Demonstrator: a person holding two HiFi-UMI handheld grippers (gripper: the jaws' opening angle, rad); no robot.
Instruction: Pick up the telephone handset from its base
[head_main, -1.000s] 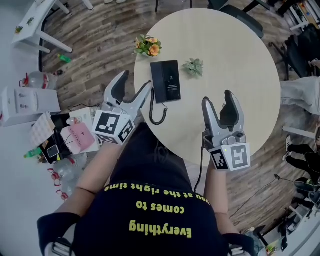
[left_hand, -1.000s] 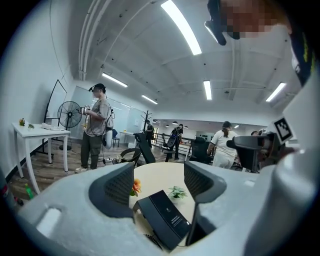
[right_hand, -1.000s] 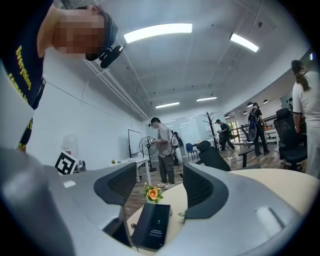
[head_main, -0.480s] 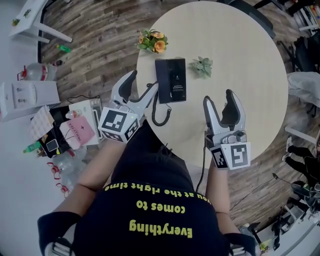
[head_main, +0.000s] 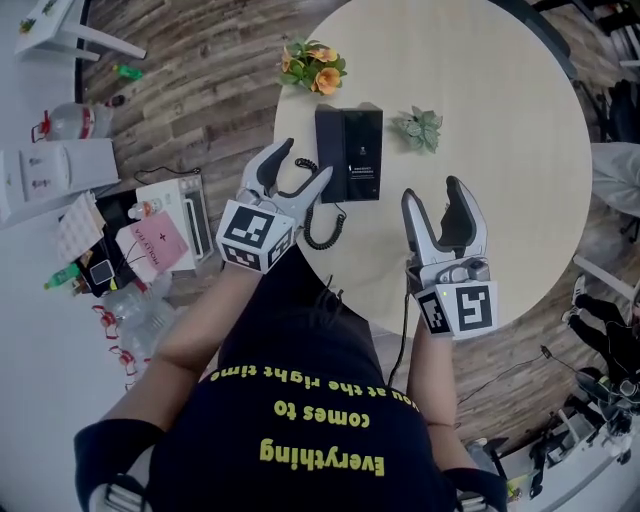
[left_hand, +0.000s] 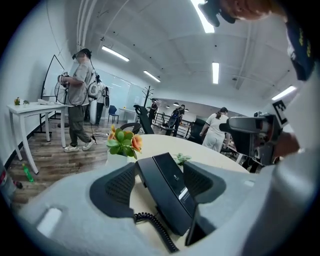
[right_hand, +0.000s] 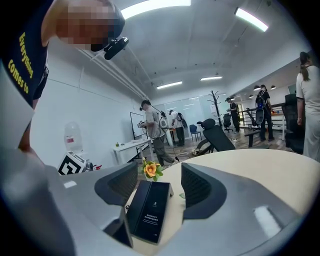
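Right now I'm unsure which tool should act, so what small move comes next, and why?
Probably ease the left tool forward onto the handset. Its jaws stand open, and the left gripper view shows the handset in line between them but untouched. The right tool, also open, is farther from it.

Both arms fwd, bare left forearm (head_main: 190, 335) and right forearm (head_main: 437, 385) either side of torso. Grey plastic left claw (head_main: 301, 163) angled up-right in head view, jaws wide apart, pads clamping nothing. Grey plastic right claw (head_main: 433, 193) pts straight ahead, jaws apart too. Black-white left marker cube (head_main: 255, 237) and right marker cube (head_main: 462, 308) sit at rear of each claw.
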